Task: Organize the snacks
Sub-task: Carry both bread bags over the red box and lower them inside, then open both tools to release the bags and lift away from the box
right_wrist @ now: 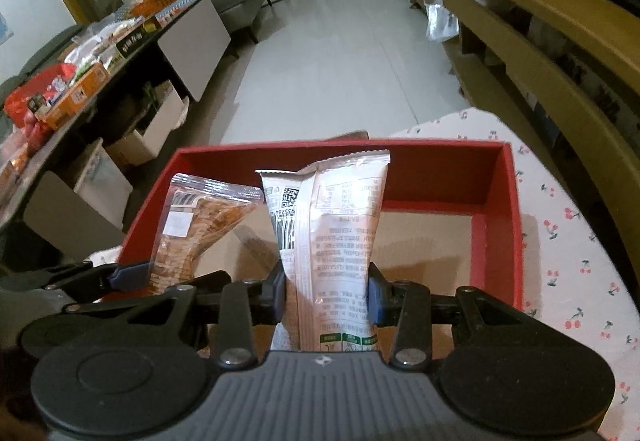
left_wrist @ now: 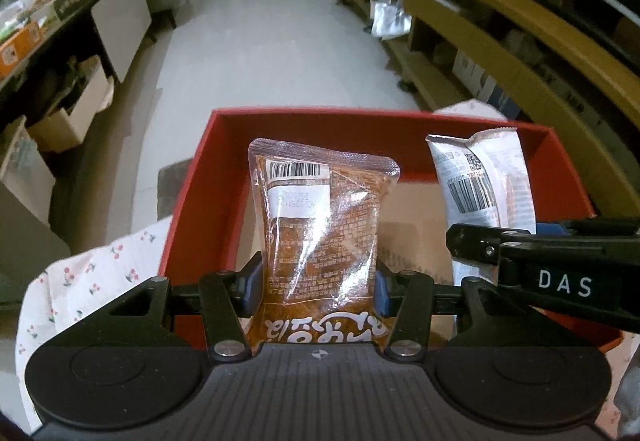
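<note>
My left gripper point(left_wrist: 318, 287) is shut on a clear brown snack packet point(left_wrist: 320, 225) and holds it over the left part of an open red box point(left_wrist: 188, 197). My right gripper point(right_wrist: 328, 295) is shut on a white snack packet point(right_wrist: 340, 237) and holds it over the middle of the same red box point(right_wrist: 500, 217). In the left wrist view the white packet point(left_wrist: 488, 181) and the right gripper's black arm show on the right. In the right wrist view the brown packet point(right_wrist: 196, 229) and the left gripper's finger point(right_wrist: 128, 277) show on the left. The box floor is bare cardboard.
The box sits on a table with a cherry-print cloth point(right_wrist: 568, 241). A dark side table point(right_wrist: 80, 81) with many packets and boxes stands to the left. Wooden shelving point(right_wrist: 540, 41) runs along the right. Pale tiled floor point(right_wrist: 332, 61) lies beyond the box.
</note>
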The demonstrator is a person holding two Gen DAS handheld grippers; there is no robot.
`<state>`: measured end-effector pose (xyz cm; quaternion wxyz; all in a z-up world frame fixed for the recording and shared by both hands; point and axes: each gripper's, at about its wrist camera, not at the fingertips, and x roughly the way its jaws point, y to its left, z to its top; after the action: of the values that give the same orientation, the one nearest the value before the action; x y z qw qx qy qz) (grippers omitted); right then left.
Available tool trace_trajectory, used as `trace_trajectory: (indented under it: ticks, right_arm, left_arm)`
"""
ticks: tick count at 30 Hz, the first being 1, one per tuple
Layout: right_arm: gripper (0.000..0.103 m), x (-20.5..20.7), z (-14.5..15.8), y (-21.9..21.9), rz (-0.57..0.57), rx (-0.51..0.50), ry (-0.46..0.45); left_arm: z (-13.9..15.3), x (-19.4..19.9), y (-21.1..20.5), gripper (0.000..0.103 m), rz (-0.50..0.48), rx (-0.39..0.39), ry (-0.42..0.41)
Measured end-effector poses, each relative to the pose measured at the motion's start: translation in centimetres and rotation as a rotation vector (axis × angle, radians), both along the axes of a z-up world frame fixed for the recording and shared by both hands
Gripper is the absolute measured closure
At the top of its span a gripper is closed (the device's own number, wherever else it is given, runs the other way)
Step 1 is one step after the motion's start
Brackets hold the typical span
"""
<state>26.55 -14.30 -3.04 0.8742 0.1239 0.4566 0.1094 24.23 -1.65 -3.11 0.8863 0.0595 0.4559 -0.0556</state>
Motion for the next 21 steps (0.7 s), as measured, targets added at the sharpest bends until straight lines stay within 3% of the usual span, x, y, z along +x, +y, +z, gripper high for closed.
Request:
trace_trajectory:
  ticks: [7,11,14,21]
  right_arm:
    - [0.060,0.4,-1.9,0.5,0.009,-0.020,0.039]
    - [0.059,0.4,-2.2,1.1,0.042,0.000,0.048]
    - [0.059,0.1,-2.0,1.7,0.047,-0.044,0.029]
    - [0.057,-0.1,-1.1,0.9,0.006,-0.067,0.020]
  left_arm:
    - [-1.8,0.2,0.2,0.045,0.003,0.027,0.046]
    - [-1.9,-0.4,-0.8,0.039,-0.048,0.018,0.052]
    - [-2.0,-1.1,-2.0,0.034,-0.079,0.079,0.029]
    - [-1.2,-1.5,-0.7,0.032,-0.038,0.039,0.037]
